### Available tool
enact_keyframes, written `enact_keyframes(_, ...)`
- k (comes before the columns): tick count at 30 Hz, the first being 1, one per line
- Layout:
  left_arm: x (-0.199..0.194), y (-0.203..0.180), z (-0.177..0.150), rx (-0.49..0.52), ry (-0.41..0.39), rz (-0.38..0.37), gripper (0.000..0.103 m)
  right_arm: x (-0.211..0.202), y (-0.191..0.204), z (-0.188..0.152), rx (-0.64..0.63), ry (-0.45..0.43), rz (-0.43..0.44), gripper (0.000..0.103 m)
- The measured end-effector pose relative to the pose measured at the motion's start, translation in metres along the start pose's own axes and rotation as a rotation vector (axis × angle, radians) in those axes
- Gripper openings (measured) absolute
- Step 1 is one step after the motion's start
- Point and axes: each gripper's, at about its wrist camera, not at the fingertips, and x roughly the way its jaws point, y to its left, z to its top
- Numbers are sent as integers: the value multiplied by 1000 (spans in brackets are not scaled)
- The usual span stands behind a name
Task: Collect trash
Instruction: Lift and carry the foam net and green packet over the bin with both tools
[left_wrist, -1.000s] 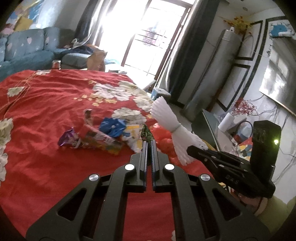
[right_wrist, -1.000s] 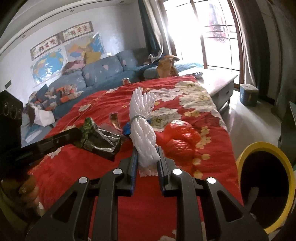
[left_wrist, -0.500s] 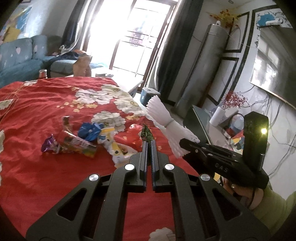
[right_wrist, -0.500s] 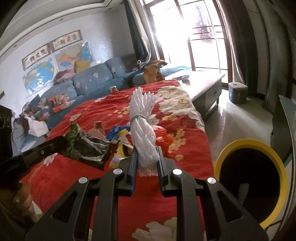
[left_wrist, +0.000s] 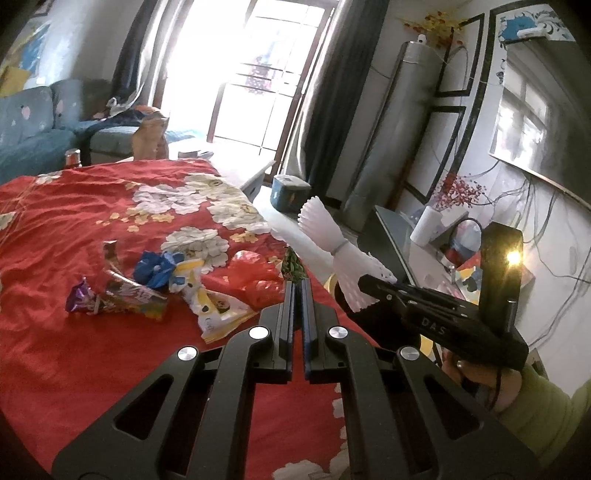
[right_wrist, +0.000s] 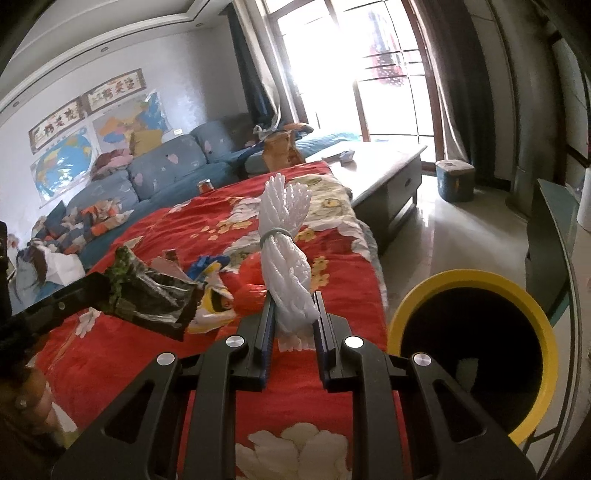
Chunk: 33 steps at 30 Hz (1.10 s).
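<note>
My left gripper (left_wrist: 298, 286) is shut on a green and silver foil wrapper (left_wrist: 292, 265); the wrapper also shows in the right wrist view (right_wrist: 151, 291). My right gripper (right_wrist: 293, 301) is shut on a white foam net bundle (right_wrist: 282, 251) tied with a band; the bundle also shows in the left wrist view (left_wrist: 332, 247). A yellow-rimmed trash bin (right_wrist: 476, 354) stands on the floor right of the red cloth. More wrappers lie on the cloth: a purple one (left_wrist: 79, 299), a blue one (left_wrist: 155, 267), a yellow-white bag (left_wrist: 216, 308) and a red bag (left_wrist: 251, 275).
The red flowered cloth (left_wrist: 74, 221) covers a table. A blue sofa (right_wrist: 159, 177) stands behind it, a low grey cabinet (right_wrist: 388, 173) at its far end, and a blue stool (right_wrist: 454, 179) by the window. A glass-topped stand (right_wrist: 554, 236) is at right.
Both grippers have pulled back and to the right with their loads. The yellow bin has come larger and closer in the right wrist view.
</note>
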Motion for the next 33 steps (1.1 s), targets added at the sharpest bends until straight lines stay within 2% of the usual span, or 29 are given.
enact_keyframes(16, 19, -31, 5, 56, 16, -36, 1, -12, -35, -6, 61, -22, -62, 18)
enact_keyframes(33, 56, -72, 0, 137, 60, -87, 1, -27, -81, -21, 146, -35, -154, 18)
